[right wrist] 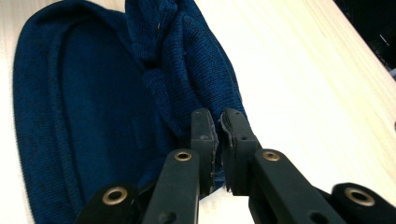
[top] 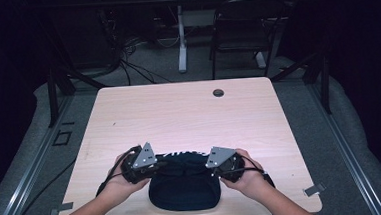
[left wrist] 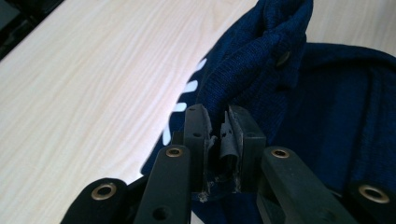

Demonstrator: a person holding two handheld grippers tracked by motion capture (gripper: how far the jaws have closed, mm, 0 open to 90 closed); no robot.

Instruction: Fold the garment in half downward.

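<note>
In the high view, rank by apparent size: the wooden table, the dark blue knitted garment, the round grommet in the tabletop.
1. Light wooden table
2. Dark blue knitted garment
3. Small round dark grommet

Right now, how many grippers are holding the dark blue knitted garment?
2. The left gripper pinches the dark blue knitted garment at its left edge; the right gripper pinches its right edge, near the table's front.

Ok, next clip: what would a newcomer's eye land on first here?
The dark blue knit garment at the near edge of the pale wooden table, with white marks along its far edge. The left gripper and right gripper each pinch a side of it, jaws shut on the fabric.
</note>
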